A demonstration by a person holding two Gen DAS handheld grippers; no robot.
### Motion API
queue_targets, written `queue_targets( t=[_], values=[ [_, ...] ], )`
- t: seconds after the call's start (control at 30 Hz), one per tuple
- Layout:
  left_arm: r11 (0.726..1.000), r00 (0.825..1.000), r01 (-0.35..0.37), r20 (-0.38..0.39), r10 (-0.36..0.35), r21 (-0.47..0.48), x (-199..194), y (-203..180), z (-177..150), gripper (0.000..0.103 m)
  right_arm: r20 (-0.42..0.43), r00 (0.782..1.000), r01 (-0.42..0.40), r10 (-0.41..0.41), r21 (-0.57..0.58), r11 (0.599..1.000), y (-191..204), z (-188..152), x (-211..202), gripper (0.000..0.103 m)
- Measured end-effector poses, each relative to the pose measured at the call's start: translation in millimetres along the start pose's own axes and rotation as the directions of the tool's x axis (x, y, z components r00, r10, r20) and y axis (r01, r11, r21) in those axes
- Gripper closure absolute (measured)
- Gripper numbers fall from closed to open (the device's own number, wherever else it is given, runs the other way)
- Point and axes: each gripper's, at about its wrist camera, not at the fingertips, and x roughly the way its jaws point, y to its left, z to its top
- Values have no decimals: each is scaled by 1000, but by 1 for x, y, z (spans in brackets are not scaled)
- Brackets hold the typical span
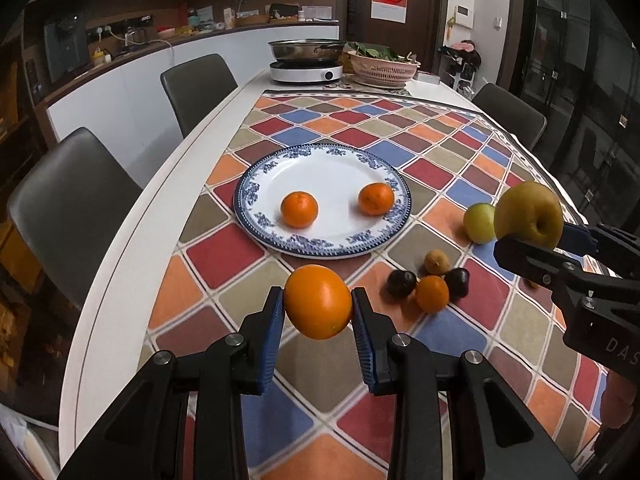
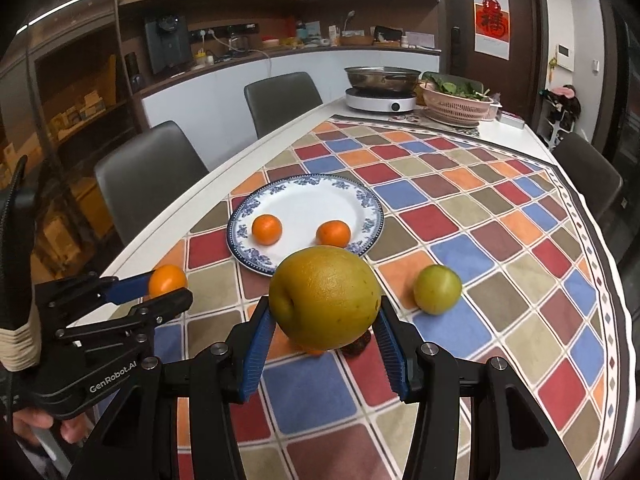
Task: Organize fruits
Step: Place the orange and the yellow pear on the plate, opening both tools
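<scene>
Two mandarins (image 1: pixel 299 209) lie on the plate (image 1: pixel 256 184); the left gripper (image 1: pixel 318 308) jaws hold an orange (image 1: pixel 319 301), the right gripper (image 2: pixel 325 312) jaws a pear (image 2: pixel 325 297), and several small fruits (image 1: pixel 432 284) wait on the counter (image 1: pixel 132 240).

Left gripper (image 1: pixel 318 304) clamps orange (image 1: pixel 318 302) above tablecloth (image 1: pixel 224 256); plate (image 1: pixel 320 168) beyond.

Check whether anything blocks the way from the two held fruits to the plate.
Nothing visible does. The left tongs hold an orange and the right tongs a yellow pear, both above the cloth. The plate ahead holds two tangerines with bare space between them.
</scene>
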Motion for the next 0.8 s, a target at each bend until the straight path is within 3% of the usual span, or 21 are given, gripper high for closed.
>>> queue_targets(
  t=[0.6,0.8],
  values=[
    [994,1000,9,24,-12,106,56,24,74,70,-46,998,-38,36,-57,998,-5,72,74,52],
    [993,1000,28,-8,-27,117,89,32,99,70,-117,991,-71,65,-45,996,-11,97,118,52]
  ],
)
